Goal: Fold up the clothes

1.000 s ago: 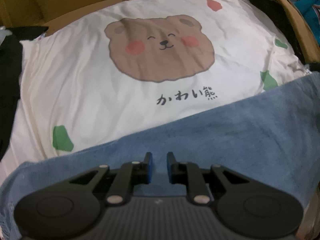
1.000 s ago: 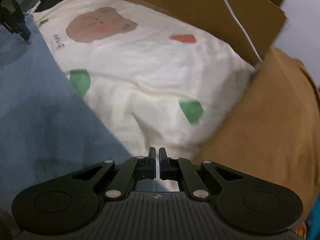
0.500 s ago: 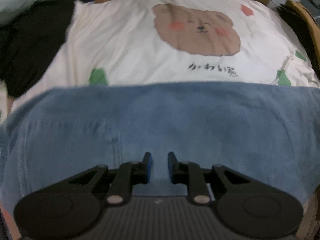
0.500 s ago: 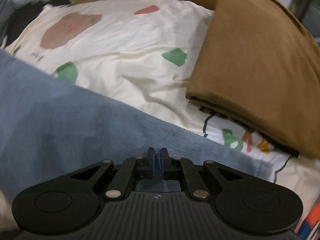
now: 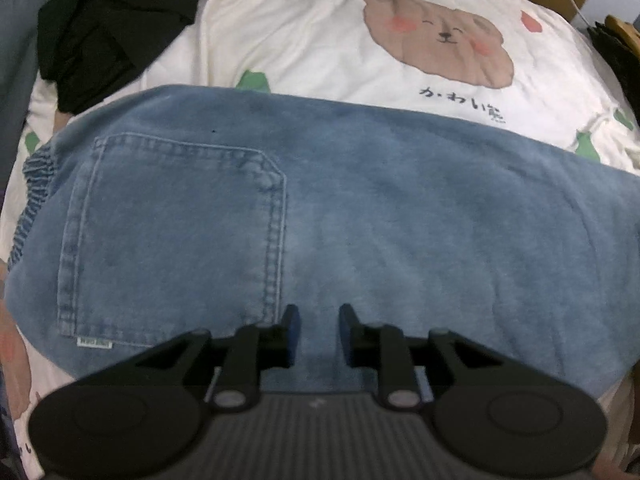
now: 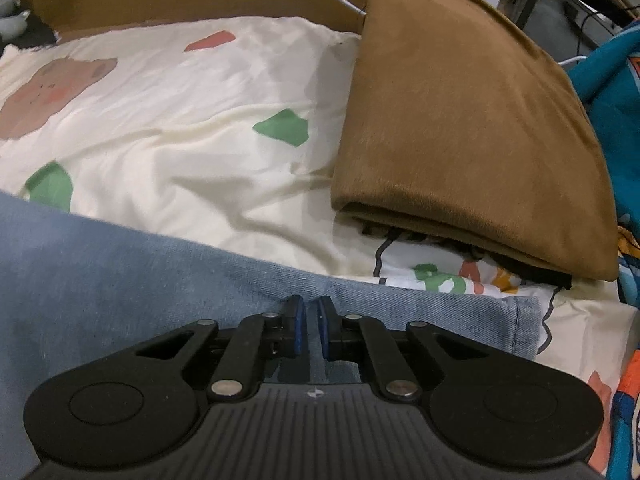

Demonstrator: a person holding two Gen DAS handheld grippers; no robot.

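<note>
Garment: faded blue denim jeans (image 5: 360,220) are lying flat across a cream bedsheet printed with a brown bear face (image 5: 320,32), stitched back pocket (image 5: 172,240) facing up.
Axis: jeans' long side is running left to right across both wrist views, waistband end toward the left hand, hem end (image 6: 520,320) toward the right.
Left gripper (image 5: 316,320): is hovering over the denim just right of the pocket; its jaws are opening, with nothing pinched between them.
Right gripper (image 6: 311,316): is sitting at the denim's far edge near the hem; its jaws are closing with a narrow gap showing, and no fabric looks caught yet.
Nearer hand: right one is closer to the hem, so lifting that end toward the waistband looks like the likely fold.
Neighbours: folded brown fleece garment (image 6: 460,120) is lying beside the hem, apart from it; black clothes (image 5: 112,28) are heaped beyond the waistband.
</note>
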